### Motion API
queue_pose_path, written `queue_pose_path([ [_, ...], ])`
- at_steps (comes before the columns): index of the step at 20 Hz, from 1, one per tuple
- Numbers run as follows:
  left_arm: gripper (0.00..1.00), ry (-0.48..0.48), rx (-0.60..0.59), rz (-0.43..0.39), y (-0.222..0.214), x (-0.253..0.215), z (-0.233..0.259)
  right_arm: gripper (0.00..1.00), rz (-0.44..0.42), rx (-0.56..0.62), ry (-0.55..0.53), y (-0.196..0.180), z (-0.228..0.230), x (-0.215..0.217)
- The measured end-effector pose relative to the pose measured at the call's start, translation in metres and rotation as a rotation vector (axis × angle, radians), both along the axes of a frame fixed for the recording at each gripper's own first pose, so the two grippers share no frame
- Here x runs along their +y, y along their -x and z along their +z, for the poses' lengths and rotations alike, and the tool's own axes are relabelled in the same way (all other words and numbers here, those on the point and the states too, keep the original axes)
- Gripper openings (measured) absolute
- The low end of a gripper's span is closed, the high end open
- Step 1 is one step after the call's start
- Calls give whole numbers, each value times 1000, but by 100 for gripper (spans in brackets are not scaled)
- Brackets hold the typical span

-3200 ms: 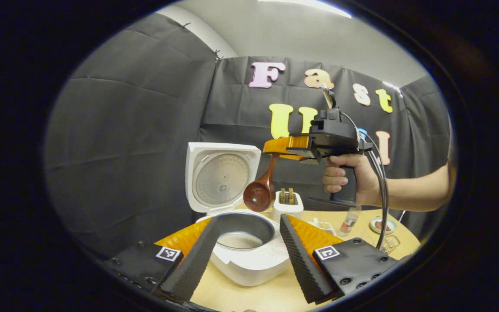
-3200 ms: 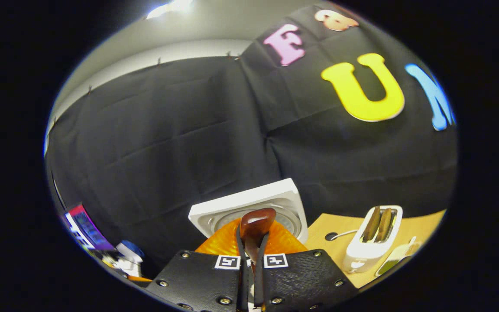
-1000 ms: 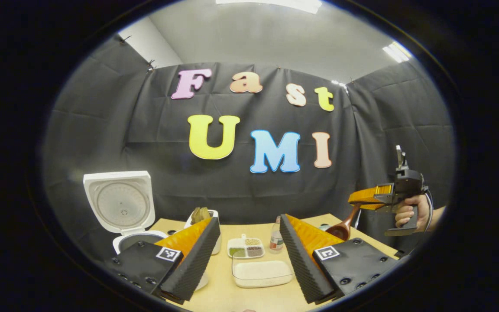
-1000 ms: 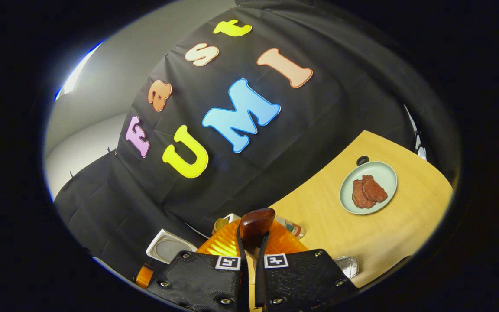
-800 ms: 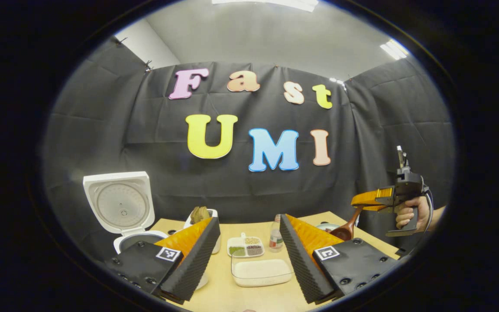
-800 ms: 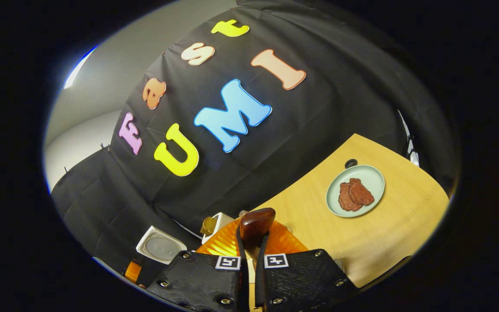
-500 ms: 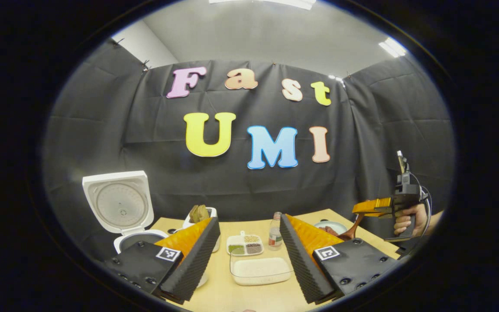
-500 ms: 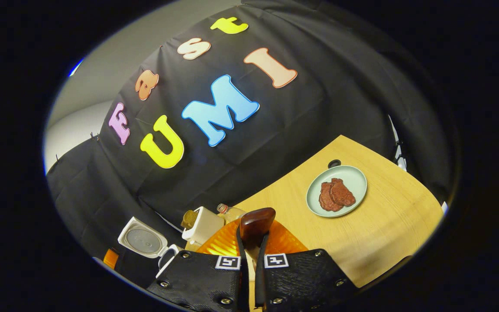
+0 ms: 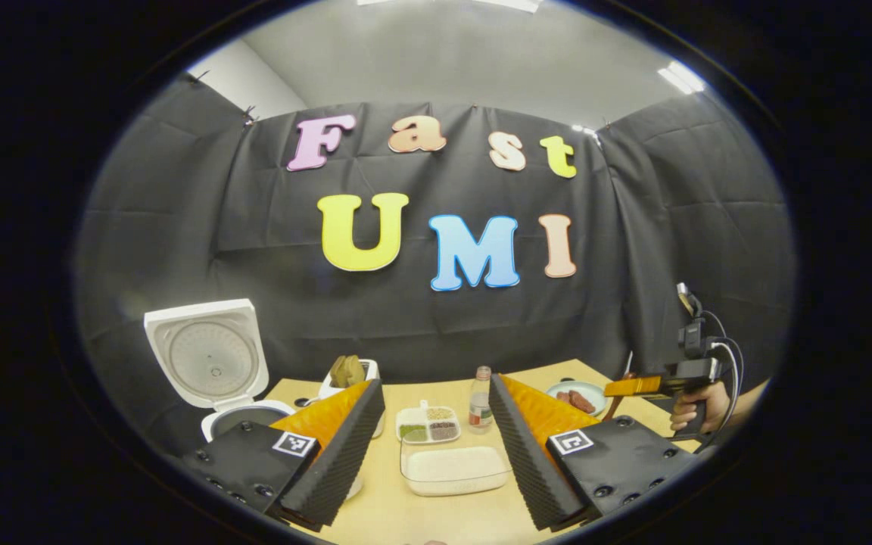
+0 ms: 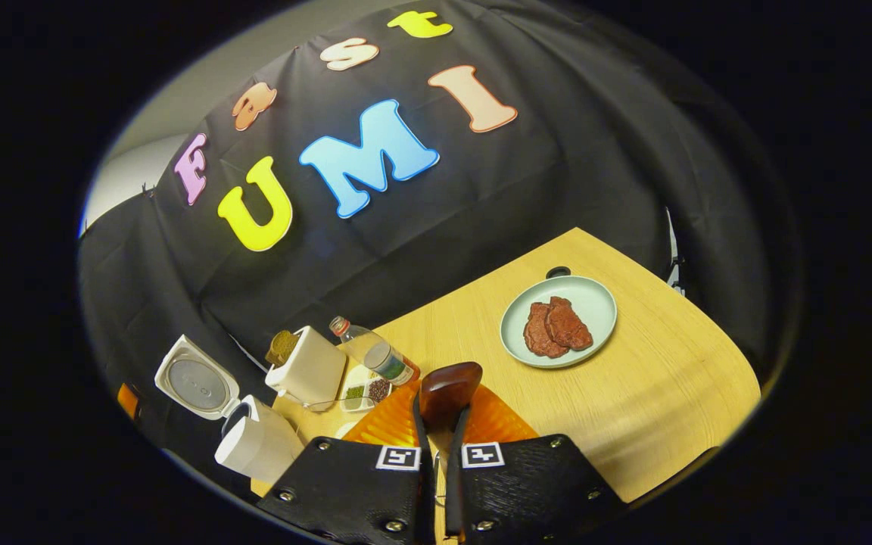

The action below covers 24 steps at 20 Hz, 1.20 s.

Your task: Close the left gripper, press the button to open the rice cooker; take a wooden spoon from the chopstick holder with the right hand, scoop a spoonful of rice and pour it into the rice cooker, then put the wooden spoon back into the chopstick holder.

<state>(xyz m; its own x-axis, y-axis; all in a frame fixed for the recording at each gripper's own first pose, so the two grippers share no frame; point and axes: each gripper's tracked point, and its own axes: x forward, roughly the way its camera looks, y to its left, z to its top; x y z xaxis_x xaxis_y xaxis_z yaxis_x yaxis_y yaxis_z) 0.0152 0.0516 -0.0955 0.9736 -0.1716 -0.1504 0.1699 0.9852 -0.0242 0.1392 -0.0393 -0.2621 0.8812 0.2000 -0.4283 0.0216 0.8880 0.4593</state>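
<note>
Wooden spoon heading back to its holder

Wooden spoon (image 10: 447, 393) sits pinched in my right hand-held gripper (image 10: 436, 462), whose two fingers are nearly together on the handle, bowl end poking forward. My left hand-held gripper (image 9: 436, 443) hangs spread wide with nothing in it, above the rice tray (image 9: 455, 469).

I judge the step in hand is returning the spoon to the chopstick holder, which I cannot pick out here. I should keep the grip firm, tip the spoon upright over the holder's mouth, lower it straight, then let go.

Just ahead lie a bottle (image 10: 372, 352) on its side and the toaster (image 10: 311, 367); the plate of meat (image 10: 595, 303) lies off to the right, with bare counter (image 10: 655, 409) between. The rice cooker (image 9: 213, 371) stands open, well apart, near the counter's far-left edge.
</note>
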Motion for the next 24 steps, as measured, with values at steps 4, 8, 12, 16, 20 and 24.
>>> queue_pose_path([
  [4, 100, -7, 10, 23, 5, 6, -2, 6, 6, 7, 49, -5, -15, 8],
  [8, 99, 7, 22, 53, 8, 13, -8, 6, 6, 31, 74, -8, -35, 16],
  [12, 100, 5, 25, 64, 4, 17, -11, 8, -5, 30, 109, -6, -43, 15],
  [16, 99, 16, -1, 51, -5, 11, -3, 51, -41, 33, 175, 10, -35, -10],
  [20, 96, 52, 10, 49, -14, 10, -8, 99, -115, -81, 334, 39, 12, -33],
  [24, 100, 60, 29, 81, -22, 27, -12, 100, -104, -244, 414, 56, 96, -18],
])
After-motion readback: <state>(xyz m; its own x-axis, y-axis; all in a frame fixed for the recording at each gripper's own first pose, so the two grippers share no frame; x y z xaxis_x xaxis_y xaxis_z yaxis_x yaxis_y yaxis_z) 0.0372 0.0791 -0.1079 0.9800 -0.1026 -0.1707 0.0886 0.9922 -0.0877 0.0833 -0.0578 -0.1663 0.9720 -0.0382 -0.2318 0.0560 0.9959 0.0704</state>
